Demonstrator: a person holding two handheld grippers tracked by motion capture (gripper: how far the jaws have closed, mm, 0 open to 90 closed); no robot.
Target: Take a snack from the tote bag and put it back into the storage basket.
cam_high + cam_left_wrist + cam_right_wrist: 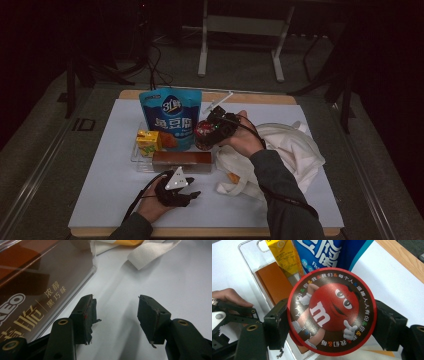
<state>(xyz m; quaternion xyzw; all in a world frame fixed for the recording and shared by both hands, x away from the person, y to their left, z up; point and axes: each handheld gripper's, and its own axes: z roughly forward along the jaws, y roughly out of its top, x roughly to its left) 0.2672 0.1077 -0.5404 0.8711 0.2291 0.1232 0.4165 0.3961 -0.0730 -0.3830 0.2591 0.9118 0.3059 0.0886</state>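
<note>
The right gripper fingers clamp a round candy tin above the clear tray, beside the blue pouch. The left gripper fingers stand apart with nothing between them, low over the white surface, near the brown box.

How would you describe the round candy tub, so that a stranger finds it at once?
On the white table, look right of the tall blue snack bag. The right gripper clamps the round candy tub there. Unlike its boxy neighbours, it has a red-rimmed circular lid with a red cartoon character.
</note>
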